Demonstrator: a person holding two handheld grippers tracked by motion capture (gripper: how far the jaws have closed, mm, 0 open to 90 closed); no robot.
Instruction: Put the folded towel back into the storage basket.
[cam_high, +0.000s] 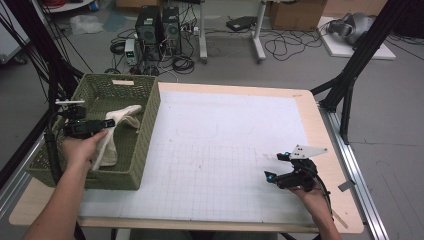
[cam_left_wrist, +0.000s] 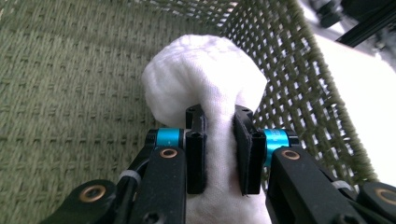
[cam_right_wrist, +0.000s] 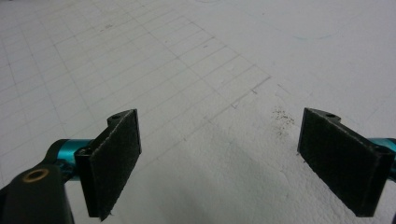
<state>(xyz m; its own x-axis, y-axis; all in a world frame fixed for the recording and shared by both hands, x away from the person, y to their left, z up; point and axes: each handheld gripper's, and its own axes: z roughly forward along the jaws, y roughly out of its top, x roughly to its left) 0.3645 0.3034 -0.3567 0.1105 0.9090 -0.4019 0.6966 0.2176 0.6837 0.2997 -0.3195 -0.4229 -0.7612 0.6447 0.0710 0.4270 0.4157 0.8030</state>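
A white towel hangs inside the green woven basket at the table's left, one end draped toward the basket's right wall. My left gripper is over the basket and shut on the cloth. In the left gripper view the towel bulges out beyond the two jaws, which pinch it between their pads, and the left gripper sits above the basket floor. My right gripper rests low over the white grid mat at the front right, and this right gripper stands open with nothing between its pads.
The basket's right wall rises close beside the held towel. The white mat covers most of the wooden table. Black frame posts stand at the right and left; computers and cables lie on the floor behind.
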